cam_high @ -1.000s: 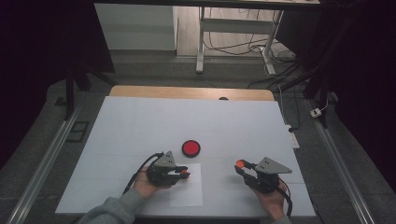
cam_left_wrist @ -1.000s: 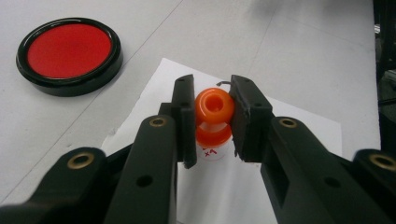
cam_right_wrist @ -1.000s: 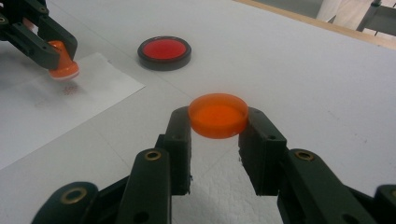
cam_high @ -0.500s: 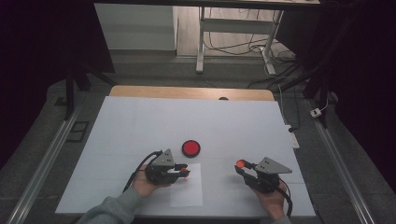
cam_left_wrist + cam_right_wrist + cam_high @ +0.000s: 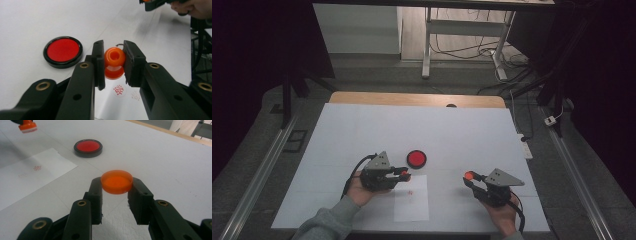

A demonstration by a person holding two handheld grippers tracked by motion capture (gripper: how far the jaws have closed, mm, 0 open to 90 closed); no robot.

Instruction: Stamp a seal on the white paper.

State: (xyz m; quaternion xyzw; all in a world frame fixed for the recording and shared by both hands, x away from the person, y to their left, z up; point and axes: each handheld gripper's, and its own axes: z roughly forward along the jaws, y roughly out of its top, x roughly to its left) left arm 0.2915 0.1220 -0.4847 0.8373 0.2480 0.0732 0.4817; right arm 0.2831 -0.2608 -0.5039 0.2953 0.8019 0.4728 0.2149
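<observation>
Since the left hand-held gripper (image 5: 113, 65) is clamped on the orange stamp (image 5: 114, 63), it hangs over the stamped paper (image 5: 412, 199). The right hand-held gripper (image 5: 116, 188) pinches the stamp's orange cap (image 5: 116, 181), keeping it clear of the ink pad (image 5: 416, 158).

The right gripper (image 5: 116, 195) holds a round orange lid (image 5: 116, 181) between its two black jaws, flat side up, above the white table (image 5: 160, 157). Farther off stands a red ink pad (image 5: 88, 147) in a black case. Near the table's left edge lies a white paper sheet (image 5: 30, 178) with a faint red stamp mark (image 5: 37, 168). An orange stamp (image 5: 27, 126) hangs at the upper left corner.
</observation>
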